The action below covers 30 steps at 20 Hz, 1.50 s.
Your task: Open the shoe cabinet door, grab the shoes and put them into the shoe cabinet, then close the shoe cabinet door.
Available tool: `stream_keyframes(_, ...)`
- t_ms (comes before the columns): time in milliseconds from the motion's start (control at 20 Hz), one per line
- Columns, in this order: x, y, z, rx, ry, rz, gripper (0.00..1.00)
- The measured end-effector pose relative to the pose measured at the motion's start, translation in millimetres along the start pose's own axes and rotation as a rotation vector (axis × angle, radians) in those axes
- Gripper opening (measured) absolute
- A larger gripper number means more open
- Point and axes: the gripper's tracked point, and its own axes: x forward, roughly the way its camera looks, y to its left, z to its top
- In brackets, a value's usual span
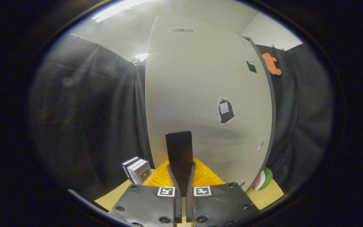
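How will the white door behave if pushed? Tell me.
The door is a flat panel: probably stiff, swinging rather than bending. Its smooth face looks slippery; the gripper seems shut on the dark tab, a surer hold.

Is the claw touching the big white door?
Cannot tell. In the gripper view the claw is shut, its tips overlapping the white cabinet door beyond the orange thing, with no contact or gap showing plainly.
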Motion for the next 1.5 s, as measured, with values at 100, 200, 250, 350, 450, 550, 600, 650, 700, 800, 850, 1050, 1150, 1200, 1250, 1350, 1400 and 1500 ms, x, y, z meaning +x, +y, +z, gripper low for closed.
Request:
stream_keyframes(100,-7,-3,1,-0.005,0.008,0.037,0.07)
stream_keyframes(200,-11,-7,2,-0.012,0.015,0.059,0.07)
stream_keyframes(250,-12,-9,1,-0.013,0.020,0.067,0.07)
stream_keyframes(350,-17,-14,1,-0.011,0.029,0.080,0.07)
stream_keyframes(450,-22,-19,2,-0.007,0.031,0.081,0.07)
stream_keyframes(550,-27,-25,3,-0.005,0.029,0.073,0.07)
stream_keyframes(600,-29,-28,3,-0.005,0.028,0.066,0.07)
stream_keyframes(650,-31,-32,4,-0.003,0.027,0.058,0.07)
stream_keyframes(700,-34,-36,4,-0.002,0.023,0.047,0.07)
stream_keyframes(800,-37,-43,5,-0.005,0.018,0.021,0.06)
stream_keyframes(850,-37,-46,5,-0.004,0.016,0.011,0.06)
stream_keyframes(1050,-43,-58,7,-0.002,0.014,-0.034,0.06)
stream_keyframes(1150,-44,-66,8,-0.005,0.011,-0.063,0.05)
stream_keyframes(1200,-45,-70,8,-0.005,0.006,-0.083,0.05)
stream_keyframes(1250,-46,-74,9,-0.003,0.004,-0.104,0.05)
stream_keyframes(1350,-47,-82,10,-0.005,-0.002,-0.146,0.05)
stream_keyframes(1400,-48,-87,9,-0.003,-0.003,-0.163,0.05)
stream_keyframes(1500,-50,-92,10,0.007,-0.005,-0.192,0.04)
